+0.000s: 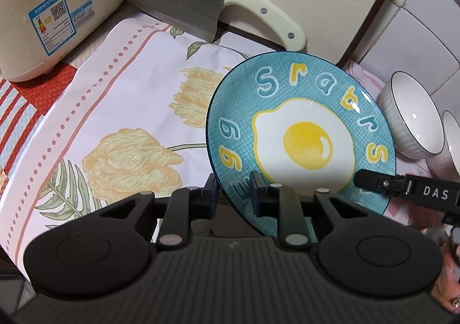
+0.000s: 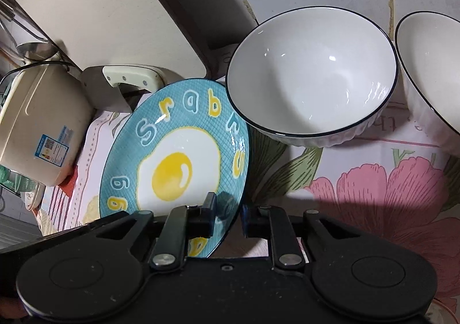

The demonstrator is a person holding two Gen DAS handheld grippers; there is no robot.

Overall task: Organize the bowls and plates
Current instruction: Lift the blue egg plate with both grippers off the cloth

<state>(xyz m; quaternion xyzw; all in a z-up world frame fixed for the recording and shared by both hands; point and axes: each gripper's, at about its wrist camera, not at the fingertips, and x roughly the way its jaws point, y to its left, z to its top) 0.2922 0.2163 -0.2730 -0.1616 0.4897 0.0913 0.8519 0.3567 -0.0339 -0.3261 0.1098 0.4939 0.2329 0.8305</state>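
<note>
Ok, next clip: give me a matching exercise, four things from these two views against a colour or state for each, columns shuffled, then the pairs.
Things:
1. plate
2. nearer bowl
3. cleaver
4. cooker

States:
A. bears a blue sticker
B. white, dark rim line, empty
C. leans on the board at the back
D. tilted, rim pinched by both claws

Pairs: 1-D, 2-B, 3-C, 4-A
</note>
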